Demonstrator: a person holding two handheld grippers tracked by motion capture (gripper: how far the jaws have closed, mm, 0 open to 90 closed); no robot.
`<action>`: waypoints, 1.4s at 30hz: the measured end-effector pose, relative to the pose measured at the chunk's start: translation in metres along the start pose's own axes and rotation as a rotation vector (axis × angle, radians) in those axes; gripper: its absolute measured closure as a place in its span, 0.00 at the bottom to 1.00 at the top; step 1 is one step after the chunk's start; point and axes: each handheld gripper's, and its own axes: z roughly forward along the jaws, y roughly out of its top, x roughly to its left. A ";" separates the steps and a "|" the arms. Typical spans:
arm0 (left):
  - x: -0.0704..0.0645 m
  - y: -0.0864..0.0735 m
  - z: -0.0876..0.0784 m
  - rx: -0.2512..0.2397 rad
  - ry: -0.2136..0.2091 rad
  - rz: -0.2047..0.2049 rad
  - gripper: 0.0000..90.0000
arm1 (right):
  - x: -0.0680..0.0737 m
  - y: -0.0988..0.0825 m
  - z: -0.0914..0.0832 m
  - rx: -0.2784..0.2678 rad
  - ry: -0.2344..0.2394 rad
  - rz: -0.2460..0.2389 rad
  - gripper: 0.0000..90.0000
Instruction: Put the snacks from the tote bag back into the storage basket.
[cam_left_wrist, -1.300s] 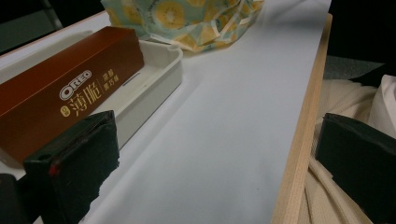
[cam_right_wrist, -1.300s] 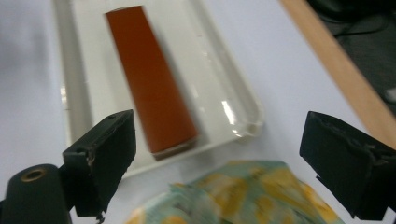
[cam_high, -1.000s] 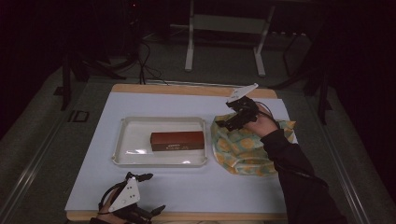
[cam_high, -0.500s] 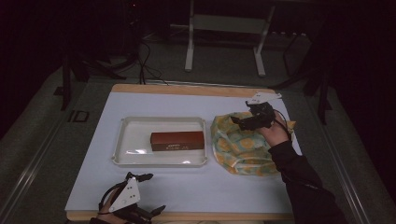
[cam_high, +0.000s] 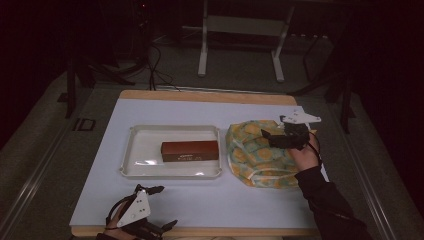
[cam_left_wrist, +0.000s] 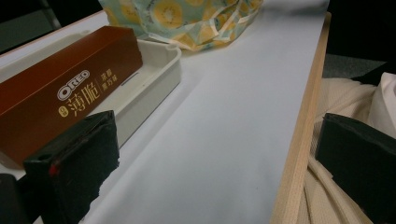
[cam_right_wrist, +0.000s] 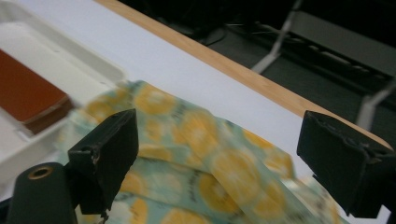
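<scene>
Both grippers gape empty: right gripper (cam_high: 272, 138) hovers over the bag (cam_high: 255, 152), left gripper (cam_high: 159, 207) rests near the table's edge. Its view reads "OREO" on the box (cam_left_wrist: 56, 98).

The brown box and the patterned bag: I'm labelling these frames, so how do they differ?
The brown box is rigid, straight-edged and plain brown with printed lettering; the patterned bag is soft, crumpled, with yellow rounds on pale green. The box lies inside the white tray; the bag lies on the table beside it. Both lie flat, ungripped.
</scene>
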 end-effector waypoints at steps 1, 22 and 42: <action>0.000 0.000 0.000 0.000 0.000 0.000 0.00 | -0.001 -0.004 -0.002 -0.005 -0.009 0.002 0.14; 0.000 0.000 0.001 0.005 0.001 0.004 0.00 | -0.002 -0.066 -0.048 -0.080 -0.125 0.136 0.15; -0.001 0.000 0.001 0.011 -0.001 0.012 0.00 | 0.009 -0.098 -0.066 -0.052 -0.149 0.114 0.15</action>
